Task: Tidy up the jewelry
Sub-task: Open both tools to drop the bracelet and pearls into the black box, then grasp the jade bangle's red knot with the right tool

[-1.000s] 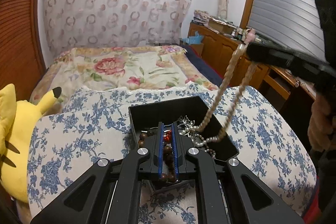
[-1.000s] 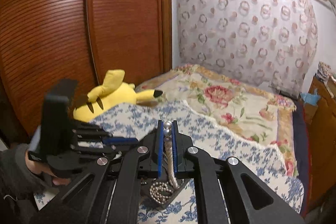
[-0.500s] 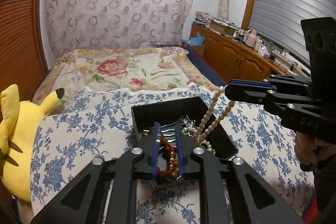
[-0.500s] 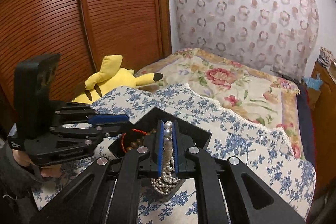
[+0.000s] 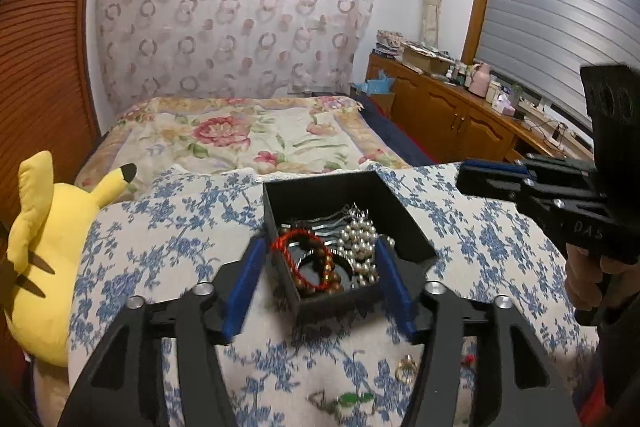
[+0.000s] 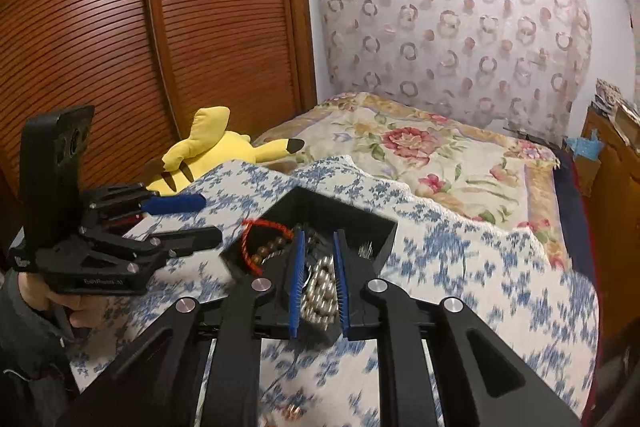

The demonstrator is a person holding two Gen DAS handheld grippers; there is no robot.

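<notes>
Two blue fingers of my left tool (image 5: 320, 247) are spread wide, one on each side of the black box (image 5: 404, 227). Inside lie a red and brown bead bracelet (image 5: 316, 263) and white pearls (image 5: 362, 241). A gold ring (image 5: 406, 373) sits on the flowery cloth (image 5: 160, 247).

From my right tool (image 6: 318, 245), released over the box (image 6: 384, 231), I see the pearls (image 6: 320, 287) between its fingers.
</notes>
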